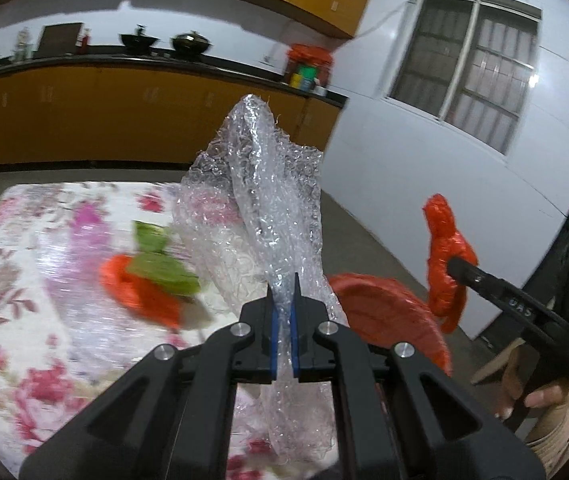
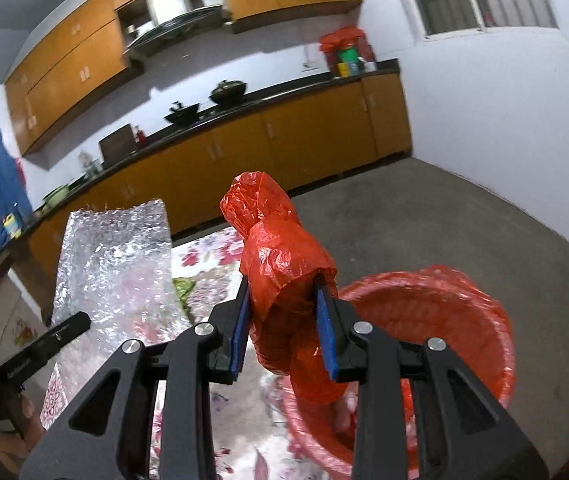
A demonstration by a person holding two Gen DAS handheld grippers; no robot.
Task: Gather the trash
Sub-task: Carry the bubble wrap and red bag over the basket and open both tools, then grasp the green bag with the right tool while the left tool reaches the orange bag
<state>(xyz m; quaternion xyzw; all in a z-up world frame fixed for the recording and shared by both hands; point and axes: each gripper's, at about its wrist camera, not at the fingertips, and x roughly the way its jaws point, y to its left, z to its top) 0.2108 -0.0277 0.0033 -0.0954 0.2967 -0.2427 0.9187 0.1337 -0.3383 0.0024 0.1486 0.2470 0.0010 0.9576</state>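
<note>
My left gripper [image 1: 283, 280] is shut on a sheet of clear bubble wrap [image 1: 256, 184] and holds it up above the floral table [image 1: 24, 280]. The wrap also shows in the right wrist view [image 2: 112, 264], at the left. My right gripper [image 2: 284, 292] is shut on a crumpled red plastic bag [image 2: 280, 256], held above the rim of a red bin lined with a red bag [image 2: 496, 320]. In the left view that bag [image 1: 444, 256] hangs from the right gripper [image 1: 456, 266], with the bin [image 1: 396, 304] below. A red scrap [image 1: 140, 292] and a green scrap [image 1: 160, 264] lie on the table.
An orange kitchen counter [image 2: 304, 136] with black woks [image 2: 226, 90] runs along the far wall. A white wall with a window [image 1: 468, 64] is to the right. Grey concrete floor [image 2: 424, 224] lies beyond the table. The person's hand [image 1: 540, 396] holds the right gripper's handle.
</note>
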